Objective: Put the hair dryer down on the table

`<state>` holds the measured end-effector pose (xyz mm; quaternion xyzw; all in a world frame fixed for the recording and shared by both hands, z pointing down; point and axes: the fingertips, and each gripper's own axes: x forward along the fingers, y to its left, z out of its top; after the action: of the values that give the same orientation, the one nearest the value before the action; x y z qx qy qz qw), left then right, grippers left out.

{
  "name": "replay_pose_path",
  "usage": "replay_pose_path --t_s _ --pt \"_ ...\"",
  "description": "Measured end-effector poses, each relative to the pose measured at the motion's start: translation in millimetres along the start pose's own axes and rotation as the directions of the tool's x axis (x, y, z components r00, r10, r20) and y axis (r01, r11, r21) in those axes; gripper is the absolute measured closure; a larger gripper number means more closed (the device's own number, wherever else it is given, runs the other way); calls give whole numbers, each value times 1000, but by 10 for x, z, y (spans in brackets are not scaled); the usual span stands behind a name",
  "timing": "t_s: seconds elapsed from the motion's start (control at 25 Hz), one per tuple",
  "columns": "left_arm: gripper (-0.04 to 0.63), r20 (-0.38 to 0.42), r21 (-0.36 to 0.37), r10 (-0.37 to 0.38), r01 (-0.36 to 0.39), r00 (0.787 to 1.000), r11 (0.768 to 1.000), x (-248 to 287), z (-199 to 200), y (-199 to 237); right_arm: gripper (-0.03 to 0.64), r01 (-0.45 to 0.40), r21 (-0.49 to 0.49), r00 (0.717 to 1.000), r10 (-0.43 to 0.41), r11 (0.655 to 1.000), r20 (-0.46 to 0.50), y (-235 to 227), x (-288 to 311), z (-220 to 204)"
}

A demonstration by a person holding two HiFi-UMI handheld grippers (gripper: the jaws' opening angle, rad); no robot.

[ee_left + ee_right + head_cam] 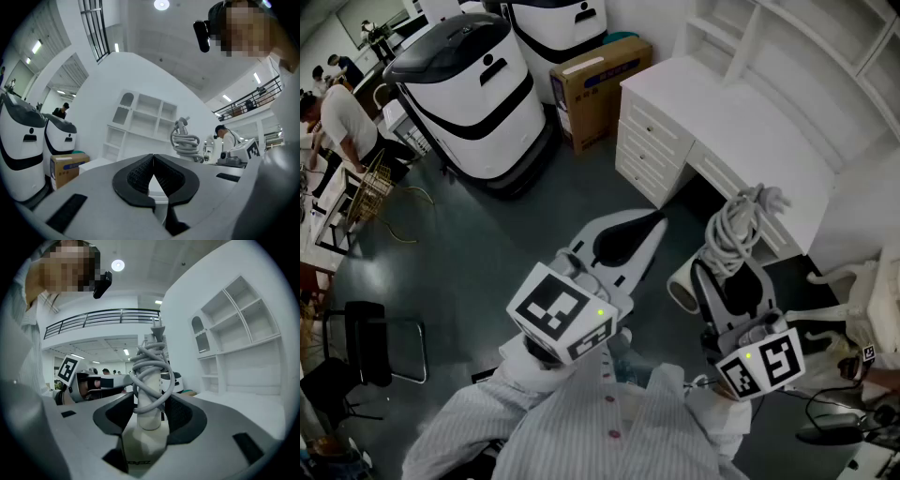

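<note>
A white hair dryer (pixel 150 399) stands upright between the jaws of my right gripper (pixel 149 412), which is shut on its handle. Its grey cord (pixel 151 363) is wound round the handle, plug on top. In the head view the right gripper (pixel 727 274) holds the hair dryer (pixel 683 287) in the air just in front of the white desk (pixel 750 141), the coiled cord (pixel 737 225) pointing toward the desk. My left gripper (pixel 649 225) hovers to the left of it, shut and empty. In the left gripper view its pads (pixel 140 174) meet at the tip.
The desk has drawers (pixel 652 141) on its left and white shelves (pixel 825 42) behind. A cardboard box (pixel 598 82) and two large white machines (pixel 473 89) stand on the dark floor beyond. A black chair (pixel 366 339) is at the left. People stand far left.
</note>
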<state>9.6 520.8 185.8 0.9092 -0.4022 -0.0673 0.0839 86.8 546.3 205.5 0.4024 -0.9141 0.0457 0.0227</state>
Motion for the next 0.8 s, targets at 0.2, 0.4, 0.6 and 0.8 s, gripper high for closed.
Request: replay_pose_path --t_s 0.2,0.4,0.6,0.8 --pt "585 7 9 -4 4 1000 1000 77 35 -71 413 -4 -5 1000 4 1000 7 -61 -57 42" --pt "586 17 22 -5 5 1000 1000 150 19 -226 413 -7 -3 1000 7 1000 16 -144 -222 22" --pt "586 17 27 9 -9 1000 1000 131 -27 -396 413 -14 -5 1000 14 1000 14 -182 -407 2" --pt "586 19 29 34 -35 999 999 103 -32 -407 413 -29 0 1000 29 1000 -3 -186 -454 -50"
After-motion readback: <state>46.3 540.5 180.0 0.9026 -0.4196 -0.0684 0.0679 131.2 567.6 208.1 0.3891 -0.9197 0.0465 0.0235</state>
